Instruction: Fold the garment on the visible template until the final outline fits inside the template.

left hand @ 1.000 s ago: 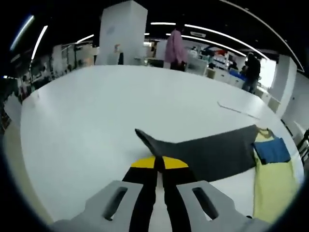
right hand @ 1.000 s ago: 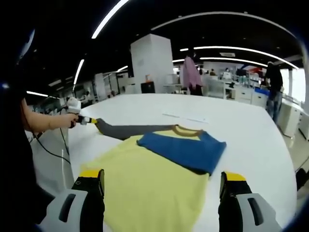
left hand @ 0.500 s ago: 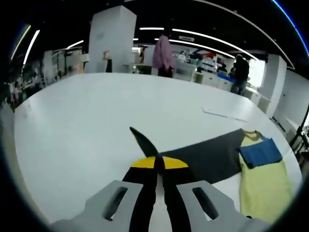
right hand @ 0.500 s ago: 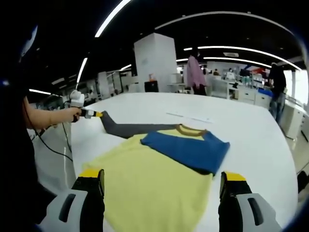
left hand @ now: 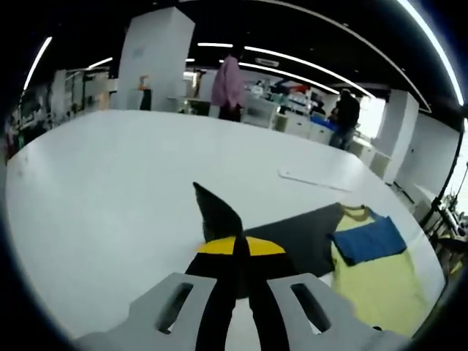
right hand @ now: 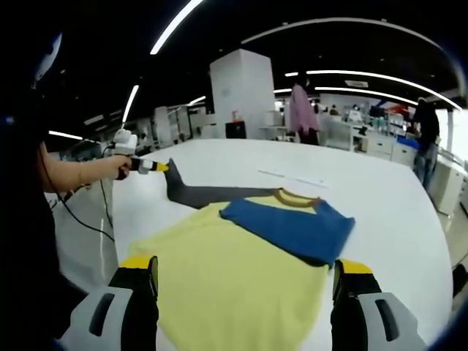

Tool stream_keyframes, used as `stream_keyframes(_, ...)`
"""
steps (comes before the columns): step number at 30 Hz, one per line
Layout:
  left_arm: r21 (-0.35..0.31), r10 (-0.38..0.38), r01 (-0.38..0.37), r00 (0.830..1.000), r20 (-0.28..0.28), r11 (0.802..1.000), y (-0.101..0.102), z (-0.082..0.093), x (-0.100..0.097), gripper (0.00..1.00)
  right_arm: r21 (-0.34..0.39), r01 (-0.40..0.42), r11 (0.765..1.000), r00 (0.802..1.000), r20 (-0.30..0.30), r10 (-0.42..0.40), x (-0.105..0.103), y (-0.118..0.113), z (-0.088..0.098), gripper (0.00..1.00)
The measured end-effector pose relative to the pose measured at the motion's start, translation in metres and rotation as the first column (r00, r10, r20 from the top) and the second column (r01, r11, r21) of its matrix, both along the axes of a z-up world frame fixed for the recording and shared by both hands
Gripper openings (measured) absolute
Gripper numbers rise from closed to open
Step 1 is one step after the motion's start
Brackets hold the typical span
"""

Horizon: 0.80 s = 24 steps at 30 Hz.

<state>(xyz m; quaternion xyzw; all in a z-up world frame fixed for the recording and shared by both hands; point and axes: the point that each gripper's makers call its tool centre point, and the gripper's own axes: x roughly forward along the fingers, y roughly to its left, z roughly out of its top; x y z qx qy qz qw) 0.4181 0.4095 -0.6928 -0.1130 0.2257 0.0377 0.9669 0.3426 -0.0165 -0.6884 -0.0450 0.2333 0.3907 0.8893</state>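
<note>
A yellow garment (right hand: 234, 274) lies flat on the white table (right hand: 380, 212), its blue sleeve (right hand: 292, 227) folded across the chest. Its dark grey sleeve (right hand: 201, 194) stretches out toward the left gripper (right hand: 157, 167), which is shut on the cuff and holds it lifted off the table. In the left gripper view the cuff (left hand: 216, 216) rises as a dark point above the shut left gripper (left hand: 238, 245), with the grey sleeve (left hand: 300, 238) running right to the yellow garment (left hand: 376, 281) and blue sleeve (left hand: 365, 240). My right gripper (right hand: 245, 274) stands open above the garment's near hem, holding nothing.
A thin taped template line (right hand: 289, 177) marks the table beyond the collar. A white pillar (right hand: 241, 95) and desks stand behind. People (right hand: 303, 113) stand at the far side. The person's forearm (right hand: 73, 175) and a cable (right hand: 88, 219) hang at the left table edge.
The left gripper has lifted the grey cuff higher and carried it inward toward the garment. The right gripper stays open in place.
</note>
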Motion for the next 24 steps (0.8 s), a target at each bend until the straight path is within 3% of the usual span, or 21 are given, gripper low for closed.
stream_keyframes(14,-0.110,-0.082,0.090,0.994,0.070,0.990,-0.050,0.013,0.018,0.01,0.021,-0.022,1.000,1.000,0.021,0.022,0.000,0.009,0.005,0.99)
stream_keyframes(24,-0.121,-0.163,0.173,0.983,0.088,0.977,-0.085,0.022,0.026,0.01,0.034,-0.019,0.999,0.999,0.031,0.018,-0.001,0.009,0.008,0.99)
